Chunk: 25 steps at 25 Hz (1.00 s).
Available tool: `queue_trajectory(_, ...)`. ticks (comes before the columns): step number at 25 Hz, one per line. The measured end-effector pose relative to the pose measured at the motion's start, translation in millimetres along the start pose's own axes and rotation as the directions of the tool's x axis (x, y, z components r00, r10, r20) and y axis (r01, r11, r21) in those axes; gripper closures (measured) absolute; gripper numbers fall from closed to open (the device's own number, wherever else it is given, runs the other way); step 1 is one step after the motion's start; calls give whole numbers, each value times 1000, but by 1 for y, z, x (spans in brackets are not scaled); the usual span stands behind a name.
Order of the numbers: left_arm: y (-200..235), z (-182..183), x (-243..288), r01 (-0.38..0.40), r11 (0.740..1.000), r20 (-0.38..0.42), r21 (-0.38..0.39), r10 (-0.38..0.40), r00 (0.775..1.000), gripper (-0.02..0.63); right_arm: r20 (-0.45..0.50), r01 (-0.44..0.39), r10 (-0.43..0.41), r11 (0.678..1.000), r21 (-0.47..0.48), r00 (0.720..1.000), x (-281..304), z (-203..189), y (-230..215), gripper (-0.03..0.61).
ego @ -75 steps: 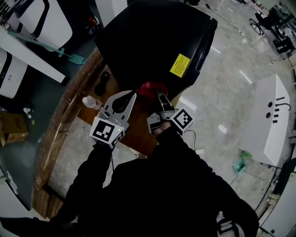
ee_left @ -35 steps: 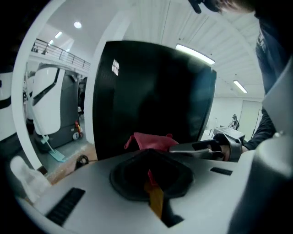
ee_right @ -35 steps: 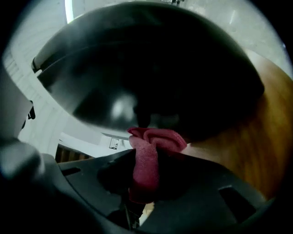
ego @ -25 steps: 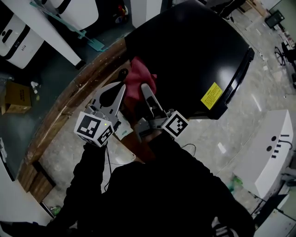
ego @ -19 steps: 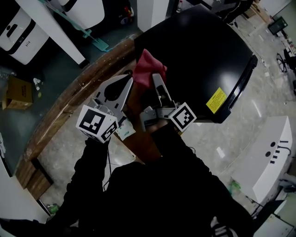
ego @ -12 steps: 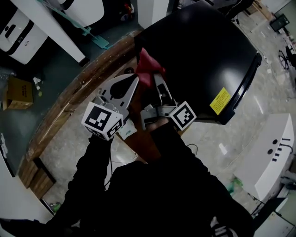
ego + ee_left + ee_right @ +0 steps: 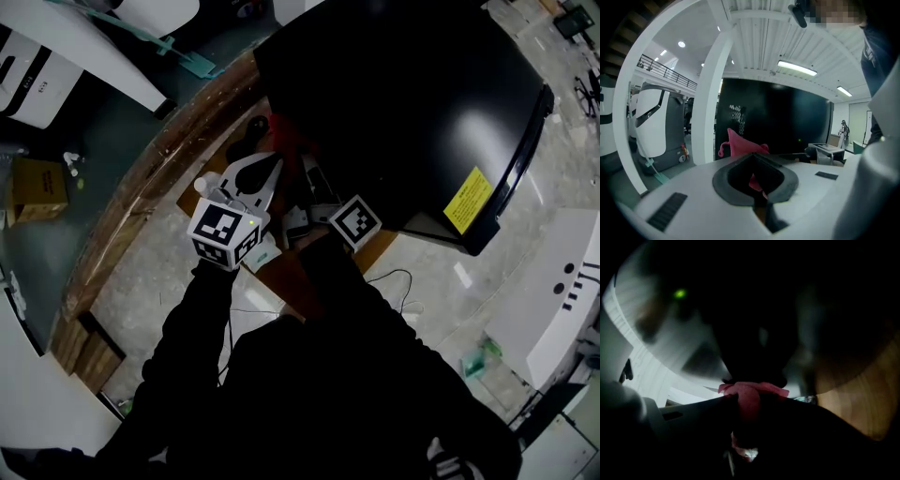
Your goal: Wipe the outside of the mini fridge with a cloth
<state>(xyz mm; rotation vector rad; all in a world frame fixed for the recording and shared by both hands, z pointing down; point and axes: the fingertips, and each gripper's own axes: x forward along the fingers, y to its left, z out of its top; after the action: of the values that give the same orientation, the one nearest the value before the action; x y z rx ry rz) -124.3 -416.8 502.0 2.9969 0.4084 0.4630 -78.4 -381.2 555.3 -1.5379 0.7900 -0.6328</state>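
While the person leans over a wooden tabletop, both tools reach toward the near-left side of a black fridge. The right tool is clamped on a red cloth. Its own view shows the pink-red fabric bunched between two dark jaws, with a fold bulging past them against the fridge's dark wall. Held this way, the cloth leads and the hard jaws sit behind it. This looks meant to keep plastic off the finish while the fabric does the rubbing.

The left tool, just left of the right one, has its jaws closed together with nothing gripped. Only the hollow between its dark pads is open, and the cloth shows through it, farther off. This tool seems to idle alongside rather than brace the fridge, though contact cannot be confirmed.

The fridge stands on the far right part of the tabletop. Its smooth surface is glossy enough to mirror the ceiling lights, its corners are rounded, and a yellow label sits near its right edge. The cloth is soft, limp and crumpled, with a loose corner sticking up. The tabletop is brown wood with a rough, pale-flecked edge. The left tool is white moulded plastic.
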Motion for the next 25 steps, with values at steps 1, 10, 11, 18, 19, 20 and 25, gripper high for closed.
queue_trajectory(1, 2, -13, 4, -1, 1000, -23, 3, 1, 1000, 607, -1, 23, -23, 1000, -1, 1000, -1, -1, -14, 480)
queue_trajectory(10, 19, -131, 45, -16, 988, -205, -152, -16, 979, 607, 12, 187, -188, 981, 55, 982, -12, -12, -131, 480)
queue_trajectory(11, 20, -141, 48, -19, 987, -222, -161, -18, 975, 607, 13, 210, -211, 976, 58, 977, -13, -13, -145, 480)
queue_trajectory(18, 12, -170, 46, -17, 986, -277, -164, -30, 961, 607, 9, 331, -332, 942, 46, 943, -20, -18, -213, 480)
queue_trajectory(19, 9, -170, 43, -13, 987, -277, -162, -33, 960, 607, 5, 337, -337, 941, 22, 942, -20, -18, -218, 480)
queue_trajectory(20, 6, -169, 39, -9, 987, -275, -161, -36, 961, 607, -10, 334, -334, 942, -34, 942, -21, -19, -220, 480)
queue_trajectory(25, -13, -137, 11, 21, 990, -206, -141, -51, 977, 607, -113, 225, -275, 915, -334, 955, -34, -24, -183, 483)
